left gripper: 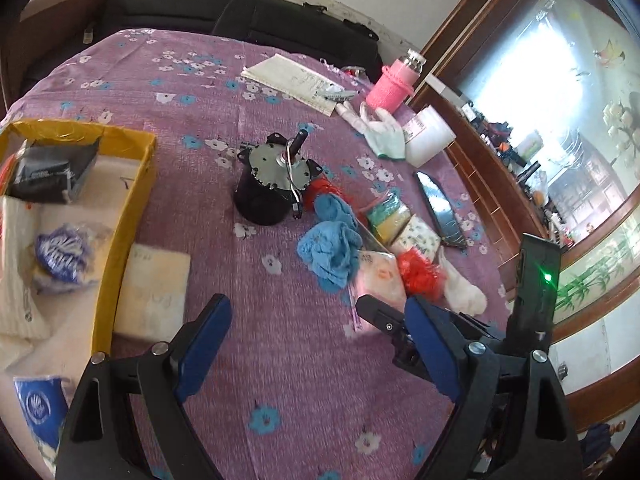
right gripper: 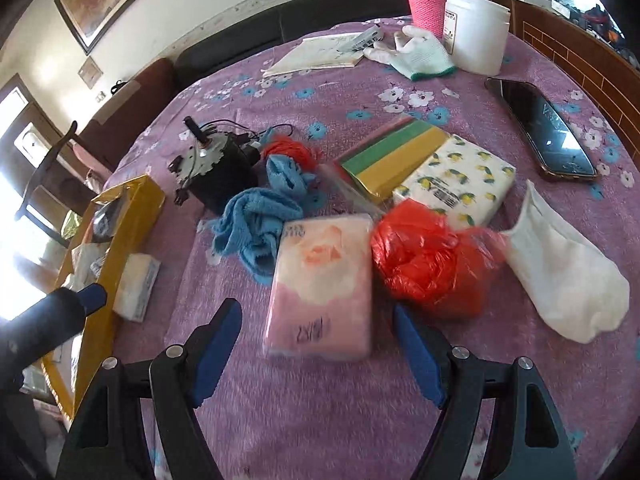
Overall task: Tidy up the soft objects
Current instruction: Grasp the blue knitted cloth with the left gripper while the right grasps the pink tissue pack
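Right wrist view, round table under purple floral cloth (right gripper: 320,420), right gripper (right gripper: 318,344) jaws wide, empty, pink tissue pack (right gripper: 320,280) just ahead, left gripper (left gripper: 320,344) wide, empty, yellow cardboard box (left gripper: 132,200) at left, black sofa (left gripper: 240,12) behind

The right gripper (right gripper: 318,342) hangs open above the purple flowered cloth (right gripper: 320,420), its blue pads apart and empty. Just ahead, between the fingertips, lies the pink tissue pack (right gripper: 320,280). A red plastic bag (right gripper: 424,256) sits ahead-right, a blue towel (right gripper: 252,220) ahead-left.
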`<action>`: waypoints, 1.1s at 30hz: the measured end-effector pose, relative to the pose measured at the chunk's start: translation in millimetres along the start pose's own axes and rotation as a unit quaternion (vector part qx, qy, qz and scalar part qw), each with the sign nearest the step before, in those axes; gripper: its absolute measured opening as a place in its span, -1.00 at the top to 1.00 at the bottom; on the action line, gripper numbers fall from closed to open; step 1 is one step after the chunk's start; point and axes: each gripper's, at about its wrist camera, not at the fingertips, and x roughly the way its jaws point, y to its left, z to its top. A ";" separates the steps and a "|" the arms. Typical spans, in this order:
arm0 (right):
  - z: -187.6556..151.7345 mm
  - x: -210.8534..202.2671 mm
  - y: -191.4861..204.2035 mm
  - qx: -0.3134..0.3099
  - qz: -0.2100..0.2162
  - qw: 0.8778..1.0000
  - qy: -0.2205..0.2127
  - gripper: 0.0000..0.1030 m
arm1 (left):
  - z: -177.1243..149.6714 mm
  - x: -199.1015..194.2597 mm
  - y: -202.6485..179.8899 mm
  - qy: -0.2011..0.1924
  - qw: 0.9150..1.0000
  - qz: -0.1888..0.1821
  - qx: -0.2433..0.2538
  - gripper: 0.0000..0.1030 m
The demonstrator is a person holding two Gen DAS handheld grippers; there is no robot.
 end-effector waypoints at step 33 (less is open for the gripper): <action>-56.9 -58.4 -50.9 0.001 0.003 1.000 0.015 -0.40 | -67.8 16.7 -14.4 0.065 0.987 0.071 0.130 -0.51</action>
